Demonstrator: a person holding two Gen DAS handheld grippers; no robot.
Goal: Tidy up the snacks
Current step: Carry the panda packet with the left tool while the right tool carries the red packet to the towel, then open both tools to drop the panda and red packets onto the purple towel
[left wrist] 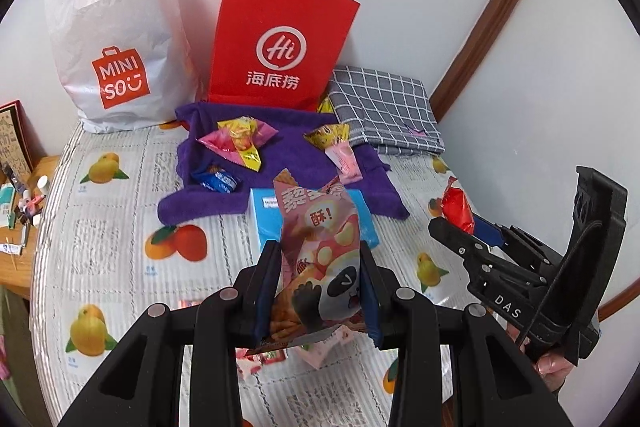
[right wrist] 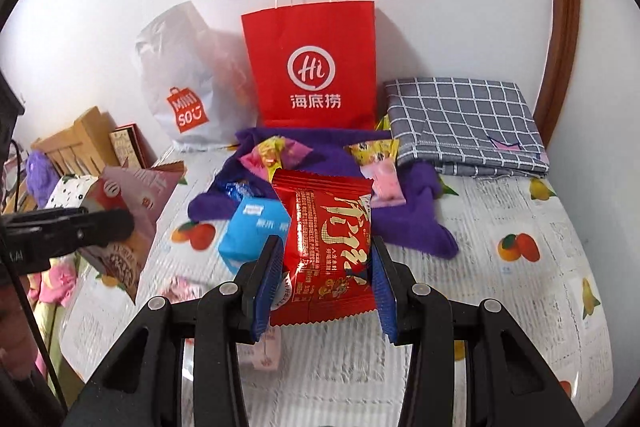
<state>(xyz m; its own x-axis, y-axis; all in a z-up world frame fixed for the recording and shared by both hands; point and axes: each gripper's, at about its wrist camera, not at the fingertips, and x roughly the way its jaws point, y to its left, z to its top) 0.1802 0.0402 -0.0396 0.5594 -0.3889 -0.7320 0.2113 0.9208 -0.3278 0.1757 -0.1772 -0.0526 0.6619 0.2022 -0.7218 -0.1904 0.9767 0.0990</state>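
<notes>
My left gripper (left wrist: 319, 255) is shut on a pink panda-print snack pack (left wrist: 320, 251), held upright above the table. My right gripper (right wrist: 326, 243) is shut on a shiny red snack pack (right wrist: 330, 243), also lifted off the table. In the left wrist view the right gripper (left wrist: 460, 231) shows at the right with its red pack (left wrist: 456, 207). A purple towel (left wrist: 288, 147) farther back carries yellow-pink candy packs (left wrist: 240, 141) and a small blue pack (left wrist: 218, 181). A light blue box (right wrist: 252, 227) lies just in front of the towel.
A red paper bag (right wrist: 316, 67) and a white plastic shopping bag (right wrist: 188, 83) stand against the back wall. A folded grey checked cloth (right wrist: 464, 119) lies at the back right. The fruit-print table cover (right wrist: 520, 287) holds small pink packs near the front. Wooden furniture with clutter (left wrist: 20, 195) stands left.
</notes>
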